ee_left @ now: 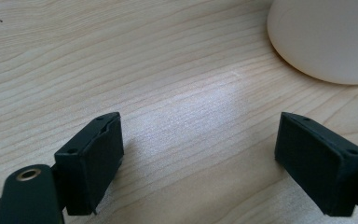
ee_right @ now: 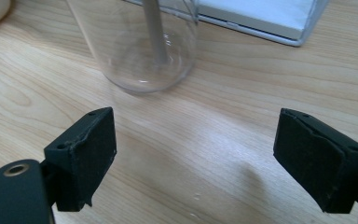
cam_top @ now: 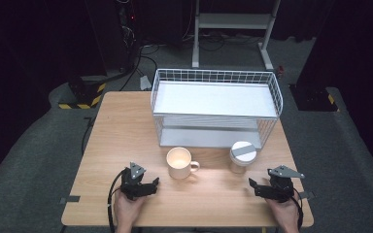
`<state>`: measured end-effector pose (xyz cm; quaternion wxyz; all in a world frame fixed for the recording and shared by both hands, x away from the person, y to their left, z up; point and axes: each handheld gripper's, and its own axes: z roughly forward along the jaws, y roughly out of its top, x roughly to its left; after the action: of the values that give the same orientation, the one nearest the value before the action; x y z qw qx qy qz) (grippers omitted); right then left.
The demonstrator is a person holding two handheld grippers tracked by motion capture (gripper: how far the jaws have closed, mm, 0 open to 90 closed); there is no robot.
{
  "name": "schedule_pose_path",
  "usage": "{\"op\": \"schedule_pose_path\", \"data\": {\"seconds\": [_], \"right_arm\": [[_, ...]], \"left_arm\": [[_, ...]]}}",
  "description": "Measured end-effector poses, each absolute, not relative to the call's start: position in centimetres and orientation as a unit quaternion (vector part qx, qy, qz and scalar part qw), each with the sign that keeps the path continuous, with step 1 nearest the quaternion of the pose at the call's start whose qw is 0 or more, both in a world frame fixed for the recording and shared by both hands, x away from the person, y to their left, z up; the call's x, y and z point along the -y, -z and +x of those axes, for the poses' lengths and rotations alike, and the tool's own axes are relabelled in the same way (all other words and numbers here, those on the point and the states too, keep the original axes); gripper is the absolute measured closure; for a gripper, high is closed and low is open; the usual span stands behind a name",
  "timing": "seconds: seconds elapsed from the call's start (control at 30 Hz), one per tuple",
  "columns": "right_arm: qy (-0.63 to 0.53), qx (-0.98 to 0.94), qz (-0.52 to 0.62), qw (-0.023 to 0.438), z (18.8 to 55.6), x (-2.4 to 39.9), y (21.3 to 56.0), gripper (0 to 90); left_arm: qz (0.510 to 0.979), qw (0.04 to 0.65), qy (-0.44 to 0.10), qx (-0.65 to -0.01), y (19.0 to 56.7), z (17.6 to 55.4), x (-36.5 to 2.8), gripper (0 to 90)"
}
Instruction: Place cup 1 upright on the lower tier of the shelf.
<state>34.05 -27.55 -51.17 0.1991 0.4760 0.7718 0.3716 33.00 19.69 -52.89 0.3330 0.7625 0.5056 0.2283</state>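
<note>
Two hands come in from the near edge, each wrapped around a black two-jaw gripper. The left gripper [cam_top: 151, 185] points inward, jaws parted with nothing between them. The right gripper [cam_top: 253, 185] mirrors it — jaws wide apart (likewise unloaded).

A cream mug [cam_top: 179, 162] stands upright near the table's [cam_top: 121, 126] front edge, handle pointing right. Well apart to its right stands a clear jar [cam_top: 242, 156] with a white, grey-striped lid.

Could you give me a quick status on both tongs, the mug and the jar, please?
Left tongs open, empty, near the mug. Right tongs open, empty, facing the clear jar. Both upright before the wire rack. Nothing in the way.
</note>
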Motion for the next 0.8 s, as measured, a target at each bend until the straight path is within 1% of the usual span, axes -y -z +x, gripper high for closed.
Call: {"op": "schedule_pose_path", "data": {"seconds": [0.1, 0.57, 0.8], "right_arm": [[-0.383, -0.77, 0.471, 0.193, 34.0, 27.2, 51.1, 12.3], [-0.405, -0.766, 0.452, 0.211, 34.5, 25.6, 50.2, 9.9], [-0.411, -0.769, 0.441, 0.212, 35.2, 24.7, 49.8, 9.7]], "left_arm": [[0.762, 0.333, -0.228, -0.506, 52.9, 33.0, -19.7, 16.2], [0.762, 0.333, -0.228, -0.506, 52.9, 32.9, -19.6, 17.3], [0.764, 0.333, -0.228, -0.504, 52.9, 32.9, -19.6, 17.7]]}}
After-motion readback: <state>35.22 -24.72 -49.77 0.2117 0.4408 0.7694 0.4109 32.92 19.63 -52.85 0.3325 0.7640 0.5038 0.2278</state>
